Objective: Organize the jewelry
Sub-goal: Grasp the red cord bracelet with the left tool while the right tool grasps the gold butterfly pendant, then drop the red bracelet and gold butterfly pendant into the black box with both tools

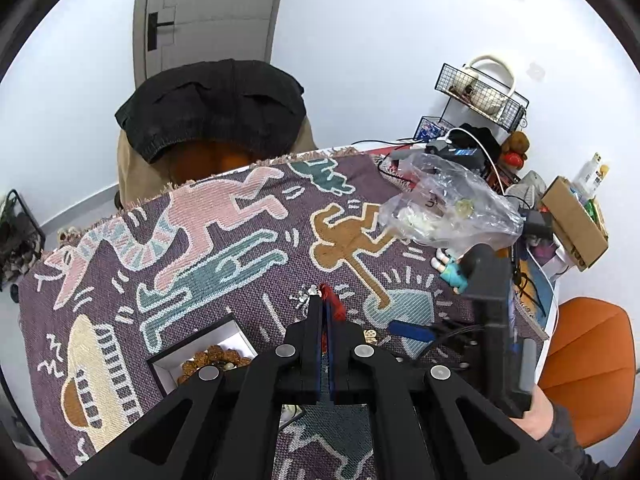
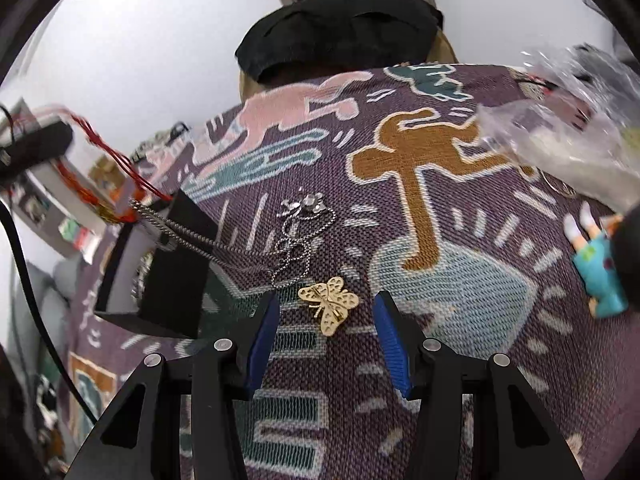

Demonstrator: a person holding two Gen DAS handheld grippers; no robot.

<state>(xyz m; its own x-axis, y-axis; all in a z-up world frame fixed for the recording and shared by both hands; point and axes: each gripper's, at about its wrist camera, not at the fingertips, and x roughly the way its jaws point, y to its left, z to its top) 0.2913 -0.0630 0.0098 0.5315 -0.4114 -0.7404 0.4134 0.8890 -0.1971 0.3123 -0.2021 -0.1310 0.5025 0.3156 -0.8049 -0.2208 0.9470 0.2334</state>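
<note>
Our right gripper (image 2: pixel 326 316), jaws spread, frames the gold butterfly brooch (image 2: pixel 329 305) lying flat on the woven cloth (image 2: pixel 460 288) between its fingertips, its body slanting across the gap, while our left gripper (image 1: pixel 325 306) pinches a red cord (image 1: pixel 335 303).

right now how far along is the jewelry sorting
Done: a bead bracelet lies in the white box. In hand: the left gripper is shut on a red cord. Left: the gold butterfly between the open right gripper's fingers, and the silver chain.
</note>
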